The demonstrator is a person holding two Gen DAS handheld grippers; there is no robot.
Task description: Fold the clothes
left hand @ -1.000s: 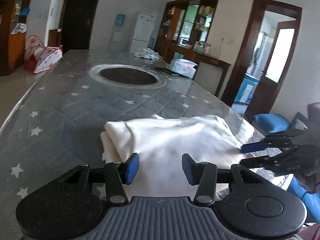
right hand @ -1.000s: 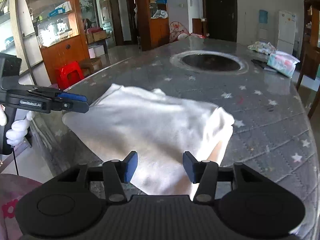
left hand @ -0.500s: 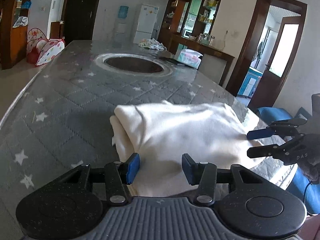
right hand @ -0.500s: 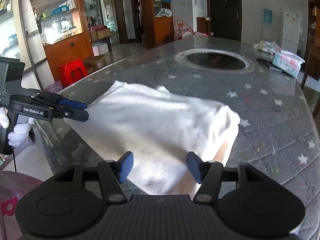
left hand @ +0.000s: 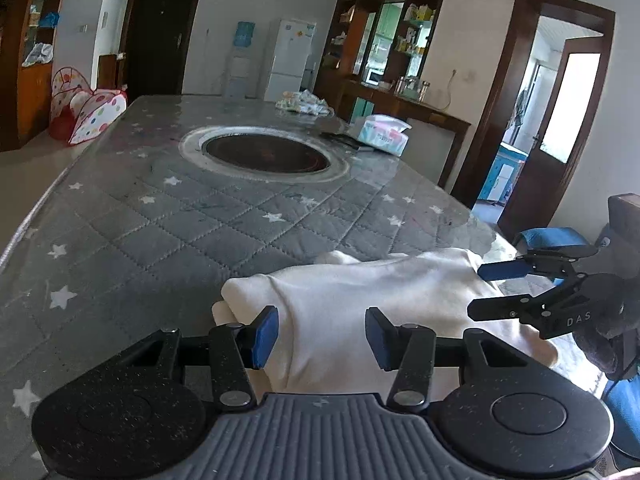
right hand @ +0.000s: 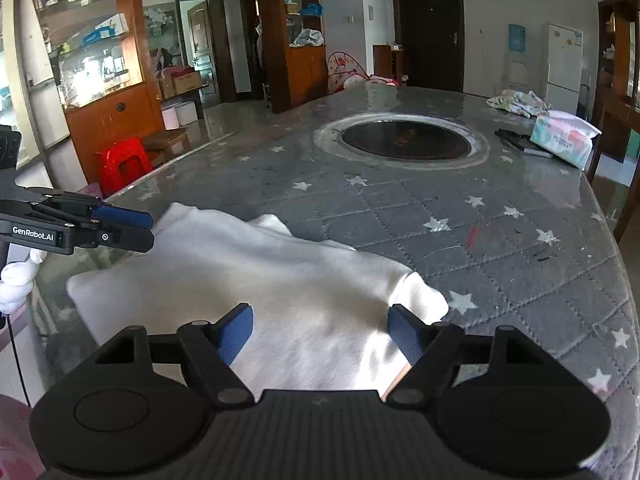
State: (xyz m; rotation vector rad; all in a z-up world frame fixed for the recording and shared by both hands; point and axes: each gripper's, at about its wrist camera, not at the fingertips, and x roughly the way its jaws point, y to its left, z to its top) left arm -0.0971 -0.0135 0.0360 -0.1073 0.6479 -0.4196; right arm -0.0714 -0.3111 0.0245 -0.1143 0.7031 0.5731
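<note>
Right tongs have just been opening: jaws now clearly wider than a second ago, nothing pinched, white garment lying below them. Left tongs unchanged, half open and empty, hovering over the garment's other end. Garment lies folded at the bench near edge; both tongs have pulled back slightly from it.
</note>
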